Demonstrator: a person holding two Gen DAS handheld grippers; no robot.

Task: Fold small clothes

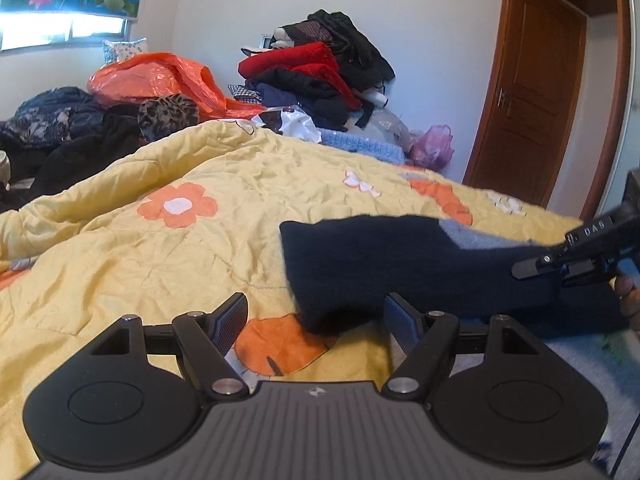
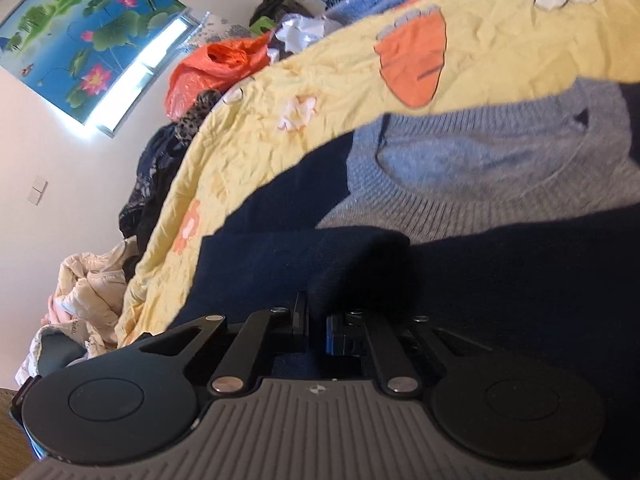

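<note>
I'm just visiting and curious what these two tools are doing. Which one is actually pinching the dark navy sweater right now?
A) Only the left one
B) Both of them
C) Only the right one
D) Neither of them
C: the right gripper has its fingers closed on a fold of the navy sweater, while the left gripper hovers with its fingers spread apart and nothing between them.

Matte black left gripper (image 1: 314, 318) shows ribbed grey housing, silver pivot screws and textured pads; right gripper (image 2: 318, 326) matches, apparently blue-tipped.
</note>
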